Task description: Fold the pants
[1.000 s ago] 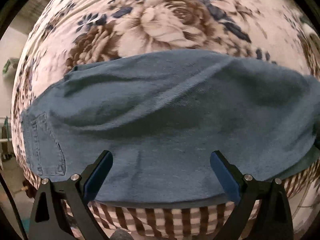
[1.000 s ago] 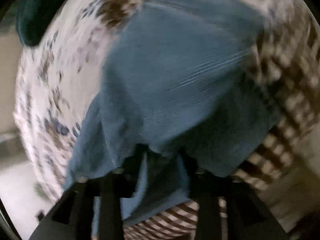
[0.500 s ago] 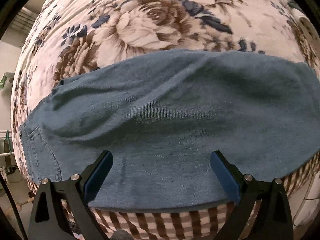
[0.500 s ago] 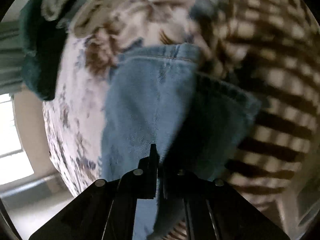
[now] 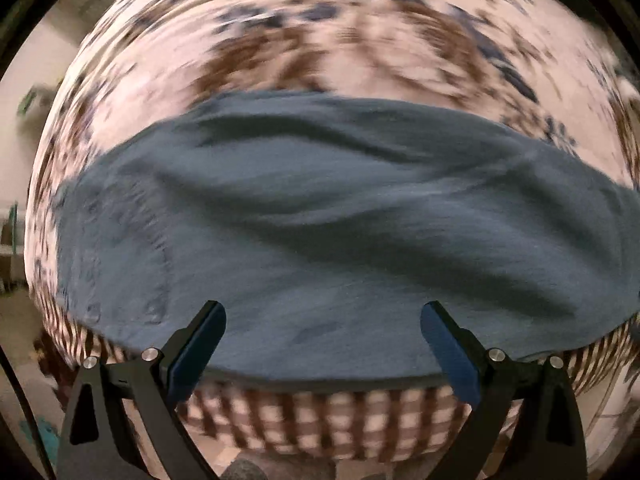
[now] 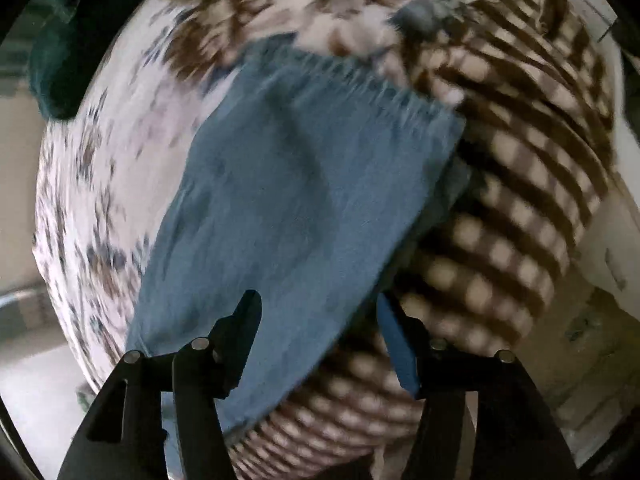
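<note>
Blue denim pants lie folded lengthwise across a floral bedspread, with a back pocket at the left end. My left gripper is open and empty, just above the pants' near edge. In the right wrist view the pants run away from me, the frayed hem end at the top. My right gripper is open and empty above the pants' right edge. Both views are motion-blurred.
A brown-and-cream checked blanket hangs over the bed's near edge and also shows in the right wrist view. A dark green cloth lies at the far left of the bed. Floor shows past the bed edges.
My right gripper, shut on the pants' fabric one second ago, has let go and opened; the pant end now lies flat. My left gripper stayed open and shifted slightly left.
</note>
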Motion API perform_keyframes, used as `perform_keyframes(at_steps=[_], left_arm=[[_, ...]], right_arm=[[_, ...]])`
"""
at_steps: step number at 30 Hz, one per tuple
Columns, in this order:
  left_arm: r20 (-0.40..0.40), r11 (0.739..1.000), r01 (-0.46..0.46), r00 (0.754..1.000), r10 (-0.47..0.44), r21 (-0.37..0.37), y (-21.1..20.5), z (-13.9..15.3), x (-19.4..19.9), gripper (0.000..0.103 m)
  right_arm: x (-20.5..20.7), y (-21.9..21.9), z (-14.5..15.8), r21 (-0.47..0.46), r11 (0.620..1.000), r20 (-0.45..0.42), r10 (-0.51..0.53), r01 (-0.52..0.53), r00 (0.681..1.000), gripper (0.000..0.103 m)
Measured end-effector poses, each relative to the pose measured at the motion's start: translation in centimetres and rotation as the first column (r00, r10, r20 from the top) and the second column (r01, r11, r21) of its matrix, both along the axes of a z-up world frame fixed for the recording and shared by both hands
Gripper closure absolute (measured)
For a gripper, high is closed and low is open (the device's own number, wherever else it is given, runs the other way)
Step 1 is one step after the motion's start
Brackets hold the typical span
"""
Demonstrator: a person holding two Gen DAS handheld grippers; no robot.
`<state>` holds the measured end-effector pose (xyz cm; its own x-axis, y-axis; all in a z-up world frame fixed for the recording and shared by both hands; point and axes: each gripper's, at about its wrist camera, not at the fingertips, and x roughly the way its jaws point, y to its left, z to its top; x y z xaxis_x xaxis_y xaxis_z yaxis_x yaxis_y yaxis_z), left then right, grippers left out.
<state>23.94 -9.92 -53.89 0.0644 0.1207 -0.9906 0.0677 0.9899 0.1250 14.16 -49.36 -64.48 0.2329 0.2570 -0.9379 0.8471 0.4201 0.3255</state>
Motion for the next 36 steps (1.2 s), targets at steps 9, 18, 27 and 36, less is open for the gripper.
perform_keyframes(at_steps=[9, 18, 27, 36], left_arm=[[0.065, 0.964, -0.266, 0.962, 0.266, -0.021, 18.6, 1.9, -3.5, 0.004], [0.006, 0.821, -0.536, 0.837, 0.547, -0.199, 35.5, -1.3, -3.7, 0.033], [0.035, 0.738, -0.601, 0.768, 0.640, -0.306, 38.8, -3.5, -3.6, 0.069], [0.119, 0.792, -0.526, 0.805, 0.581, -0.310, 40.2, 0.7, -4.1, 0.079]], right_arm=[[3.6, 18.9, 1.1, 0.137, 0.974, 0.060, 0.175, -0.182, 0.983, 0.040], [4.5, 31.2, -2.5, 0.283, 0.958, 0.091, 0.015, -0.040, 0.996, 0.057], [3.5, 33.2, -5.1, 0.314, 0.941, 0.050, -0.147, 0.124, 0.988, 0.099], [3.4, 34.3, -1.0, 0.244, 0.968, 0.121, 0.036, -0.064, 0.992, 0.100]])
